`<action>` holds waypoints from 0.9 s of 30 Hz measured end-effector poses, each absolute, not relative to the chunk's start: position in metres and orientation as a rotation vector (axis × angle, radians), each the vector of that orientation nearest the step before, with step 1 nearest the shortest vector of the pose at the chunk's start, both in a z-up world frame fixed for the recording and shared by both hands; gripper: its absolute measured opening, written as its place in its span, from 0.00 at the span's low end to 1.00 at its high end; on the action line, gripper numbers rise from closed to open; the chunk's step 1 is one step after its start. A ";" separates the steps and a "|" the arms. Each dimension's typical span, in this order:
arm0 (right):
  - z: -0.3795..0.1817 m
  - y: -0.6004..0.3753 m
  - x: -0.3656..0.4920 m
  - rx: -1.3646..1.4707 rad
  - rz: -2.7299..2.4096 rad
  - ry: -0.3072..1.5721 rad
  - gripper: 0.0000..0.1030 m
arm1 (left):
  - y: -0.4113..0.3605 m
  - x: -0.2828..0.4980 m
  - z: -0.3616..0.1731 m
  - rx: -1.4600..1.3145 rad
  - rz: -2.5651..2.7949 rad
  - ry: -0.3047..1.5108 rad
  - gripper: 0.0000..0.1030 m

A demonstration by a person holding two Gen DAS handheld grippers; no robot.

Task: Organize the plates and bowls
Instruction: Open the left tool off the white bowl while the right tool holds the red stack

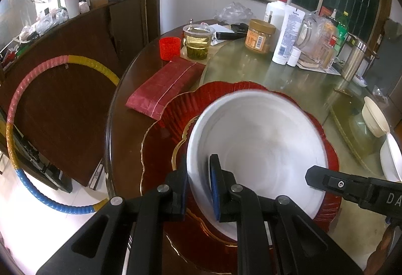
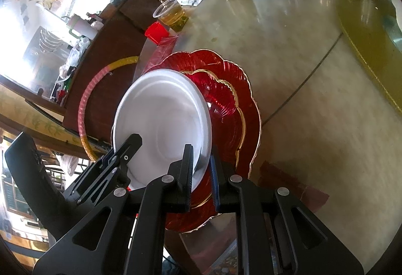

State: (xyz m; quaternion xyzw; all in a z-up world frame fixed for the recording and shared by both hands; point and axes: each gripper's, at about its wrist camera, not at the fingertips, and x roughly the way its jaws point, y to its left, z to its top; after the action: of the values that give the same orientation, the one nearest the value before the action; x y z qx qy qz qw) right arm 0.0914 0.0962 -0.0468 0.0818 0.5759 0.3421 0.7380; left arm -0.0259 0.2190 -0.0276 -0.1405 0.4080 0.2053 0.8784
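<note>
A white plate [image 1: 258, 139] hangs tilted just above a large red scalloped plate with a gold rim [image 1: 173, 109] near the table's edge. My left gripper [image 1: 199, 189] is shut on the white plate's near-left rim. My right gripper [image 2: 201, 174] is shut on the opposite rim of the same white plate [image 2: 163, 119], over the red plate [image 2: 226, 99]. The right gripper's finger [image 1: 324, 178] shows in the left wrist view, and the left gripper [image 2: 118, 156] shows in the right wrist view. Two white bowls [image 1: 375, 119] stand at the far right.
A dark red packet [image 1: 163, 84], a red cup [image 1: 169, 47] and a plastic cup of tea [image 1: 197, 42] lie behind the plates. Bottles and a jar [image 1: 260, 36] crowd the back of the glass turntable [image 1: 289, 79]. A hula hoop [image 1: 15, 109] leans left of the table.
</note>
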 end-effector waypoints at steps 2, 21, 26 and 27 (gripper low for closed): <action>-0.046 0.096 0.091 0.179 0.751 1.259 0.13 | 0.219 -0.025 -0.028 -0.290 0.430 0.851 0.14; -0.035 0.075 0.096 0.294 0.762 1.204 0.24 | 0.222 -0.032 -0.010 -0.305 0.458 0.775 0.77; -0.019 0.057 0.093 0.376 0.799 1.110 0.25 | 0.220 -0.048 0.013 -0.312 0.496 0.622 0.77; -0.016 0.053 0.091 0.389 0.797 1.089 0.25 | 0.218 -0.051 0.018 -0.311 0.502 0.592 0.78</action>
State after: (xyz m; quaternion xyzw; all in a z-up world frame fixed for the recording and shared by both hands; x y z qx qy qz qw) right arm 0.0912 0.0534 -0.0160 0.1788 0.5007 0.3665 0.7636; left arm -0.0511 0.2183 0.0176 -0.1511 0.2873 0.2438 0.9139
